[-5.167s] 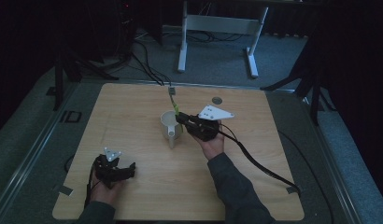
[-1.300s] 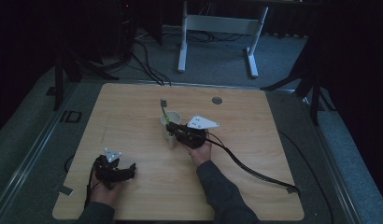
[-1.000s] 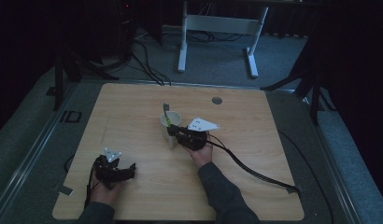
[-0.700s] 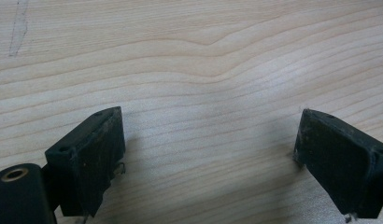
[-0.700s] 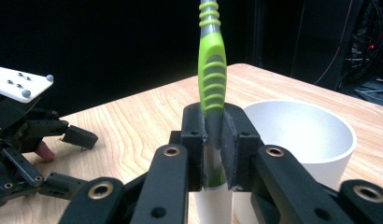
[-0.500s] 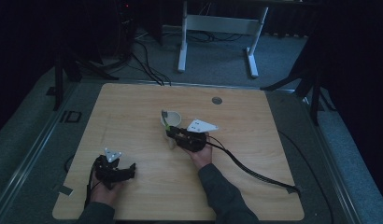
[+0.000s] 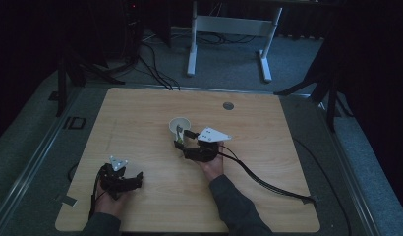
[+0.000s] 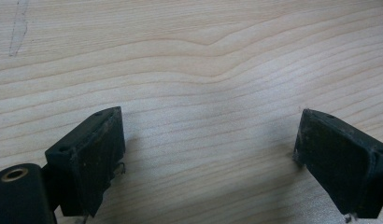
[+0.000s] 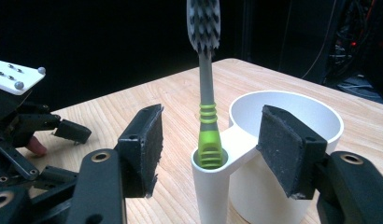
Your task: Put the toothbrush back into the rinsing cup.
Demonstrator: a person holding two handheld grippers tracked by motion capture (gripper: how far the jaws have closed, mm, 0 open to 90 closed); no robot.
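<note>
A white cup [image 7: 180, 124] with a narrow side tube [image 9: 213, 186] stands mid-table. A grey and green toothbrush [image 9: 206, 116] stands upright in that tube, bristles up; from above, the toothbrush [image 7: 179, 133] shows at the cup's near side. My right gripper [image 7: 181, 146] is open, one jaw on each side of the tube and neither touching it. In its own view the right gripper [image 9: 215, 147] frames the brush handle. My left gripper [image 7: 137, 180] rests near the front left of the table, open over bare wood [image 8: 208, 149].
A wooden table [image 7: 140, 113] has a round grommet [image 7: 228, 105] at the back right. The right gripper's cable [image 7: 268, 182] trails to the right edge. A metal desk frame [image 7: 229, 29] stands on the floor behind. My left gripper [image 9: 21, 126] is seen beyond the cup.
The toothbrush has sunk from above the cup down into the side tube. My right gripper came lower and a little nearer with it, and its jaws now stand apart. The left gripper stayed still.
</note>
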